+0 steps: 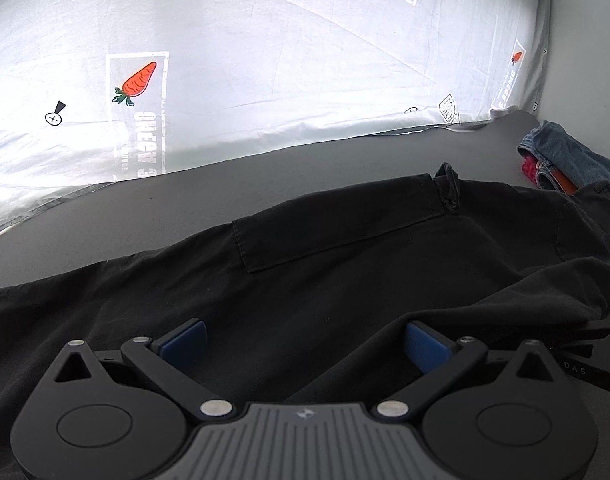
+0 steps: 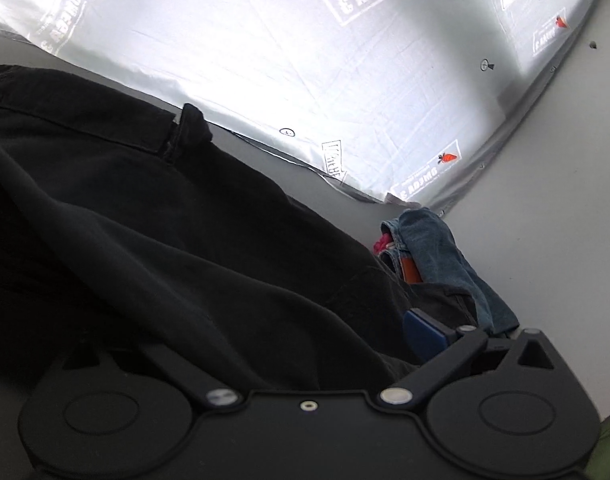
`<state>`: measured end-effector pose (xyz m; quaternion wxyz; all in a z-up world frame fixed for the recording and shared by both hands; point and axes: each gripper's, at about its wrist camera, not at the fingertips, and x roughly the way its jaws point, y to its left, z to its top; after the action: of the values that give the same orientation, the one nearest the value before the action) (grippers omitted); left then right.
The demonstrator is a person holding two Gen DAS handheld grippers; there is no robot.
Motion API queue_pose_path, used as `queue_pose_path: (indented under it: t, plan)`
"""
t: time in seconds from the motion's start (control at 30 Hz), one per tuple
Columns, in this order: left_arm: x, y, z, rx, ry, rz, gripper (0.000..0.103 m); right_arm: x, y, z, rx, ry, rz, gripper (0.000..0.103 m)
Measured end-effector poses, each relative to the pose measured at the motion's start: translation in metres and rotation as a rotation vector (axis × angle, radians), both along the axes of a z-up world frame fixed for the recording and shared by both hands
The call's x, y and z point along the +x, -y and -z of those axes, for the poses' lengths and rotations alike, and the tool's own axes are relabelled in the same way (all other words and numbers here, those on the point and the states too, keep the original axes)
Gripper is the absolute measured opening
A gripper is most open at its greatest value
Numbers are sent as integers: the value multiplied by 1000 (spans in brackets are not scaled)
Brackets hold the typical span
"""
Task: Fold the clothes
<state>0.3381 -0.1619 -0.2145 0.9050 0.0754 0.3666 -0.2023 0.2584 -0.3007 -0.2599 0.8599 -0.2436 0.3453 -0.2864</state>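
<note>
Black trousers [image 1: 345, 248] with a pocket flap [image 1: 337, 232] lie spread over a dark grey surface [image 1: 145, 208]. My left gripper [image 1: 305, 340] hovers low over the cloth, open wide, its blue pads [image 1: 185, 340] apart with only flat fabric between them. In the right wrist view the same black trousers [image 2: 185, 220] bulge up in a fold. My right gripper [image 2: 305, 336] stands open; its right blue pad [image 2: 423, 334] shows, while the left finger is hidden under the draped cloth.
Crumpled blue jeans [image 1: 565, 156] [image 2: 437, 248] with a red item [image 2: 381, 245] lie at the right, just past the trousers. A white sheet printed with carrots [image 1: 265, 60] [image 2: 345, 80] covers the far side. Pale bare surface [image 2: 545, 200] runs along the right.
</note>
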Motion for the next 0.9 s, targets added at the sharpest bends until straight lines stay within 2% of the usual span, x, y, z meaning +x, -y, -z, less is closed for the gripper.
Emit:
queue_pose_path:
  t: [0.07, 0.2, 0.3, 0.37, 0.43, 0.5, 0.6, 0.77, 0.9]
  plan:
    - [-1, -3, 3, 2, -6, -9, 103, -3, 8, 7, -47, -55, 61, 102]
    - [-4, -8, 10, 17, -20, -22, 103, -27, 22, 3, -25, -113, 124, 103]
    - [-4, -15, 14, 50, -11, -78, 103, -46, 14, -6, -100, -146, 130, 102]
    - [2, -26, 17, 33, -45, -116, 103, -54, 15, -11, -78, -153, 123, 102]
    - [6, -37, 23, 41, -62, -154, 103, -55, 15, -2, -51, -213, 116, 102]
    - [8, -45, 29, 63, -69, -182, 103, -55, 14, 9, -62, -264, 92, 102]
    - [9, -61, 37, 92, -74, -231, 103, -58, 5, 0, -140, -215, 58, 102]
    - [10, -93, 52, 63, -121, -317, 103, -59, 17, 4, -42, -257, -1, 100]
    - [8, -101, 52, 51, -117, -338, 103, -76, 7, -26, 18, -236, -181, 100]
